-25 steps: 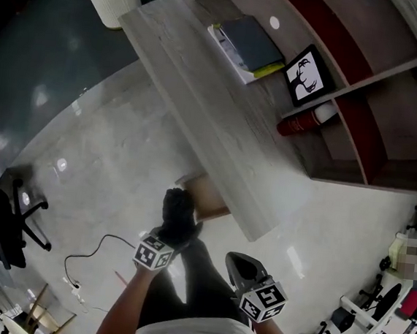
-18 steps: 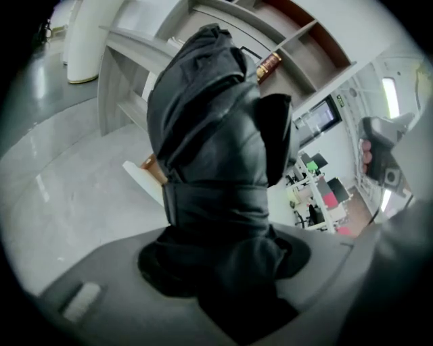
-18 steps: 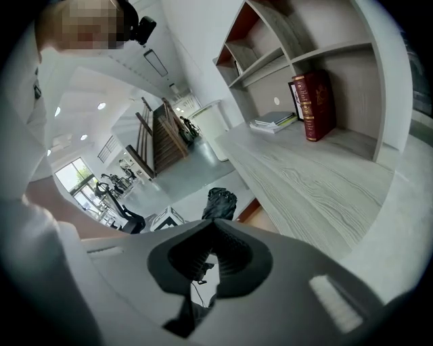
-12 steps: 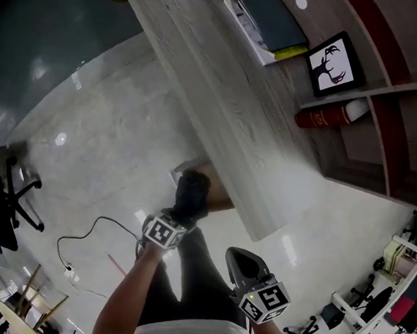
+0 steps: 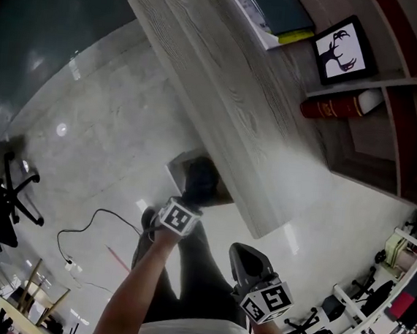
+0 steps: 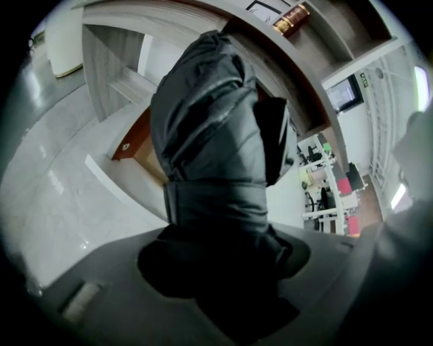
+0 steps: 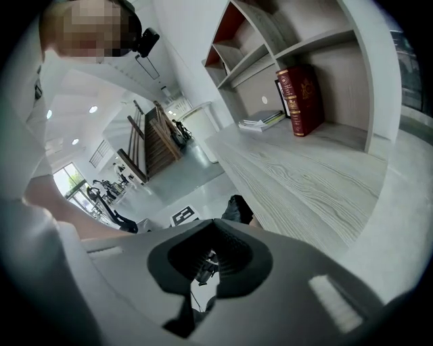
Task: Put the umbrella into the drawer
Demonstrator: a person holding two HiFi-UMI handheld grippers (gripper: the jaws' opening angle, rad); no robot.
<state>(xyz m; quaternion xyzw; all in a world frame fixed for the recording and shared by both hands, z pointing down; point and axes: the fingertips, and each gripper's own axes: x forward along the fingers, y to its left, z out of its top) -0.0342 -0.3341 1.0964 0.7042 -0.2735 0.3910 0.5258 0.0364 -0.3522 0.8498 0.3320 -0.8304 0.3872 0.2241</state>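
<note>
A folded black umbrella (image 6: 213, 135), bound by a strap, fills the left gripper view, and my left gripper (image 6: 216, 253) is shut on its lower end. From the head view, the umbrella (image 5: 200, 181) hangs over the open drawer (image 5: 180, 164), which sticks out from beneath the grey wooden desk (image 5: 222, 105). The drawer's brown inside (image 6: 137, 150) shows behind the umbrella. My right gripper (image 5: 248, 262) is held back near the person's body with its jaws together and nothing in them. In the right gripper view the umbrella (image 7: 237, 208) peeks out beside the desk edge.
On the desk and shelves lie stacked books (image 5: 270, 18), a framed deer picture (image 5: 342, 56) and a red book (image 5: 339, 107). A black office chair (image 5: 0, 197) and a loose cable (image 5: 88, 232) are on the pale floor at left. The person's legs (image 5: 190, 278) are below the drawer.
My left gripper has sunk with the umbrella and moved forward, from in front of the drawer to right over it. The right gripper has dropped slightly.
</note>
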